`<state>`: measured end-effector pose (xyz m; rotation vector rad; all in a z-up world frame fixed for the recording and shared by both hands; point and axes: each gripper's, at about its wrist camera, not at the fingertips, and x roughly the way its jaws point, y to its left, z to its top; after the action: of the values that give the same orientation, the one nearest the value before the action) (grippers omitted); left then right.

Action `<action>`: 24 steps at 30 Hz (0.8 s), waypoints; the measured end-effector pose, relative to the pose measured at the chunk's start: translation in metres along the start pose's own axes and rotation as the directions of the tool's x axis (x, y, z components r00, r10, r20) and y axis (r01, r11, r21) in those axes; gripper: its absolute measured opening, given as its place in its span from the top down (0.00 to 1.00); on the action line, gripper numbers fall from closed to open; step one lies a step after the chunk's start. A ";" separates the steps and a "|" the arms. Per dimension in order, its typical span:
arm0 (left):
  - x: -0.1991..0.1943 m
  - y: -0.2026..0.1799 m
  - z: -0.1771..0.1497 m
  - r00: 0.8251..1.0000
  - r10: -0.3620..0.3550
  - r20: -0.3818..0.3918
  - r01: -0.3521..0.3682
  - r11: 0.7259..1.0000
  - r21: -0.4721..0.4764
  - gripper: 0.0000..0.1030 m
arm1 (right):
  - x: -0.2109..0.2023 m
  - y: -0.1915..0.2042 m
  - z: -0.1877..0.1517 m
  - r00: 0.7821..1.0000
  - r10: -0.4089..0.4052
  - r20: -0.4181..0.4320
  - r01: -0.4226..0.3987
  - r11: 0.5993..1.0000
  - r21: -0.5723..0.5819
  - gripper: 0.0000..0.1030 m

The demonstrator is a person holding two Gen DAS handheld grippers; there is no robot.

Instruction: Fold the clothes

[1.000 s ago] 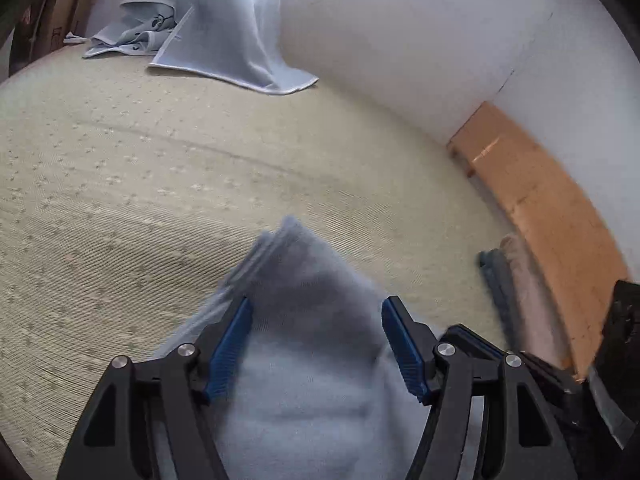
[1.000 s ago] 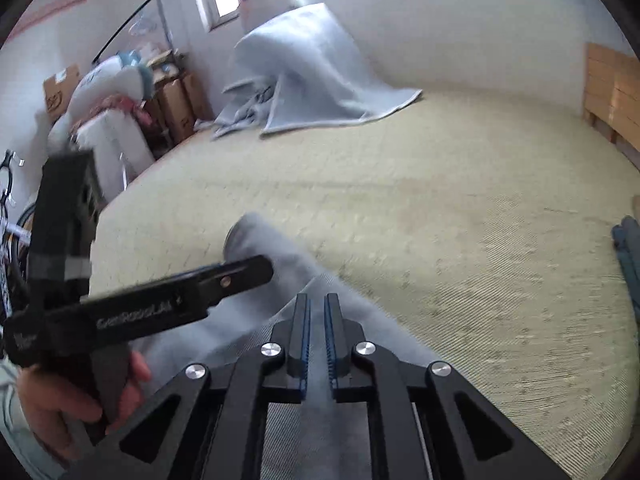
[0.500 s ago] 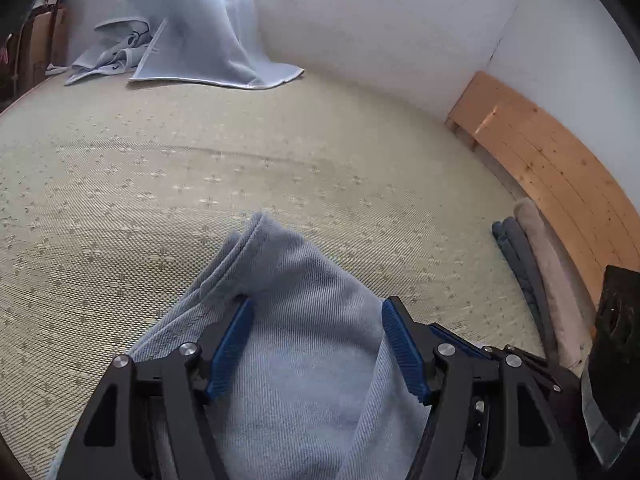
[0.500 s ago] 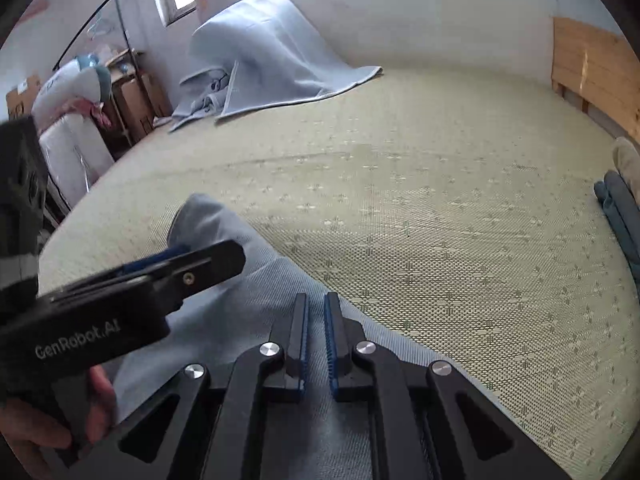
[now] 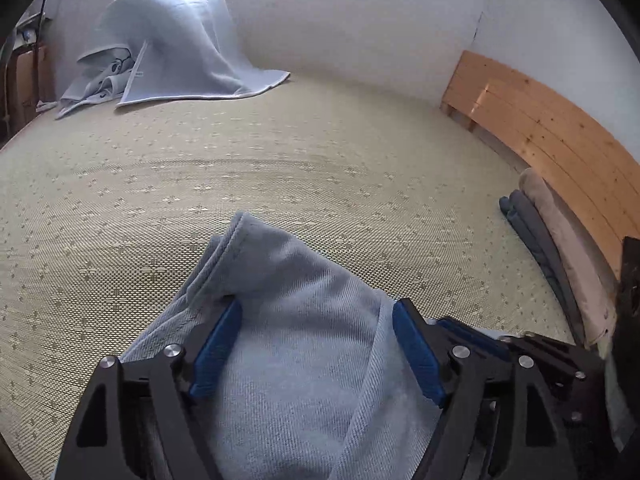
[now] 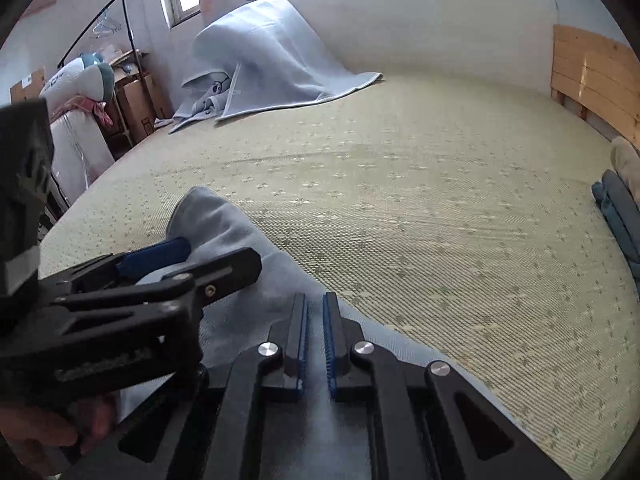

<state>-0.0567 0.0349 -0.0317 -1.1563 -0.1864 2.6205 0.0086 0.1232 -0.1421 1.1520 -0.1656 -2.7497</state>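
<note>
While spread, left tongs (image 5: 316, 340) astride garment (image 5: 296, 360)

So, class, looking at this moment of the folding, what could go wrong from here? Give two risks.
1. The left hand-held gripper is wide open around the grey garment, so nothing on that side is clamped and the cloth could sag or slide.
2. The right hand-held gripper is nearly shut, but whether cloth sits between its pads is unclear. The two tools also sit close together, so they might bump.
</note>
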 end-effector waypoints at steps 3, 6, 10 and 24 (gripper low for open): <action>-0.001 -0.003 0.000 1.000 0.017 -0.004 -0.017 1.000 0.017 0.21 | -0.020 -0.003 -0.004 1.000 -0.003 0.011 0.003 1.000 0.012 0.95; -0.001 -0.009 0.000 0.999 0.046 -0.009 -0.045 0.998 0.049 0.20 | -0.039 -0.009 -0.014 1.000 -0.004 0.016 0.004 0.999 0.034 0.95; 0.000 -0.013 -0.001 0.998 0.067 -0.012 -0.066 0.995 0.068 0.19 | -0.056 -0.010 -0.025 1.000 -0.025 0.015 0.025 1.000 0.008 0.95; -0.027 -0.021 -0.018 0.997 0.071 -0.008 -0.070 0.992 0.108 0.19 | -0.052 -0.020 -0.032 1.000 0.010 -0.020 -0.010 0.999 -0.037 0.94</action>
<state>-0.0222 0.0468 -0.0199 -1.1618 -0.0016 2.6472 0.0654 0.1509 -0.1318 1.1658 -0.1166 -2.7195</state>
